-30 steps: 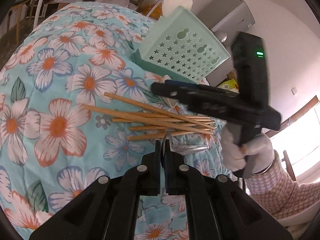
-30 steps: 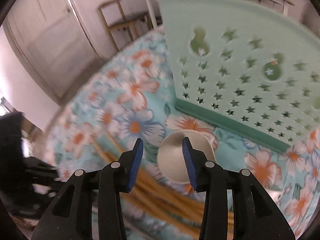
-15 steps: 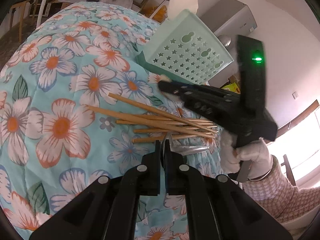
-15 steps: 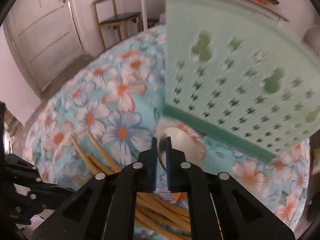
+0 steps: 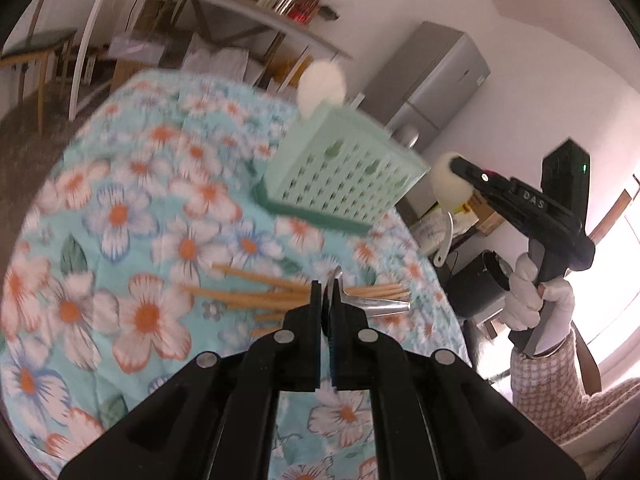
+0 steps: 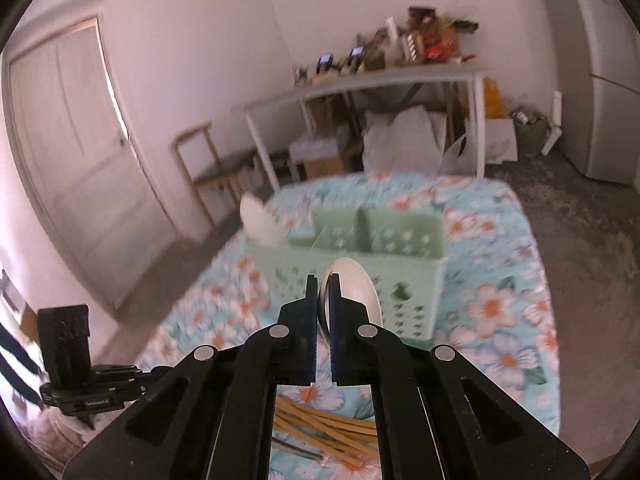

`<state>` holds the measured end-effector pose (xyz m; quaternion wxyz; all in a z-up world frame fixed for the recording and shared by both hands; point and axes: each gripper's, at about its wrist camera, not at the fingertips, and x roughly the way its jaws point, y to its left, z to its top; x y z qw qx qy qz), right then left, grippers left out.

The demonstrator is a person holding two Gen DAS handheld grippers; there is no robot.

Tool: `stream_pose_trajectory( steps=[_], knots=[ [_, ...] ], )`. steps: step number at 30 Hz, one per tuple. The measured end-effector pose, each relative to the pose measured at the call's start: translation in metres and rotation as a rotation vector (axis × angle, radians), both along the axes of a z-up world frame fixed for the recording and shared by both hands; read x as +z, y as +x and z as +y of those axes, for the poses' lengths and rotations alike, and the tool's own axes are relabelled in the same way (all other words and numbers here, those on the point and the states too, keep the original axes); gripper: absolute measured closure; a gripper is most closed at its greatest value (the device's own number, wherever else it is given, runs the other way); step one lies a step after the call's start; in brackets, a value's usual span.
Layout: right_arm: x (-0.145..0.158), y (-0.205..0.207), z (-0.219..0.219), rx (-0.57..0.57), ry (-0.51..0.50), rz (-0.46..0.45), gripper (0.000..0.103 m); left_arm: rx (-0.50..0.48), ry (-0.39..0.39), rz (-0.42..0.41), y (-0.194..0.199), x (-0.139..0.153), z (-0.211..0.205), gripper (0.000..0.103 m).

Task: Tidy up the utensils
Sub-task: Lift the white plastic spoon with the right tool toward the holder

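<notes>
My right gripper (image 6: 323, 280) is shut on a white ceramic spoon (image 6: 356, 284). It holds the spoon in the air in front of the mint-green utensil basket (image 6: 360, 248). In the left wrist view this spoon (image 5: 448, 188) hangs from the right gripper (image 5: 456, 166) just right of the basket (image 5: 344, 172), handle down. My left gripper (image 5: 325, 284) is shut low over the cloth. A thin metal edge shows between its fingers, and the rest of the metal utensil (image 5: 376, 304) sticks out to the right. Wooden chopsticks (image 5: 256, 292) lie loose on the cloth just past it.
Another white spoon (image 5: 322, 88) stands in the basket's far corner. The floral tablecloth (image 5: 132, 216) covers the table, whose edge drops off at the right. A gloved hand (image 5: 528, 296) holds the right gripper. A grey fridge (image 5: 432, 76), a shelf table and a chair stand behind.
The right gripper closed on the white spoon lying by the basket's base and lifted it clear of the cloth. The left gripper rose a little and stayed shut.
</notes>
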<state>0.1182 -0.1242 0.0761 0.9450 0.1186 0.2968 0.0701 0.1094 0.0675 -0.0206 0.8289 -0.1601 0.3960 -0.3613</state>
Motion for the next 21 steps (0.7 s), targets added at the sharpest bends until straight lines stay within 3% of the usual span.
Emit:
stream_pose_trajectory(
  steps=[6, 9, 13, 16, 21],
  knots=[
    [0.026, -0.022, -0.018, -0.035, 0.039, -0.106, 0.100, 0.034, -0.001, -0.135, 0.001, 0.053, 0.006, 0.101],
    [0.032, -0.030, -0.024, -0.036, 0.045, -0.141, 0.100, 0.063, 0.016, -0.244, 0.004, 0.092, 0.013, 0.101],
    [0.038, -0.043, -0.031, -0.031, 0.052, -0.180, 0.100, 0.095, 0.129, -0.396, 0.019, 0.147, 0.006, 0.101],
    [0.036, -0.047, -0.032, -0.034, 0.047, -0.199, 0.100, 0.099, 0.243, -0.470, 0.033, 0.172, -0.012, 0.101],
    [0.035, -0.051, -0.041, -0.030, 0.068, -0.218, 0.100, 0.067, 0.454, -0.500, 0.066, 0.184, -0.051, 0.101]
  ],
)
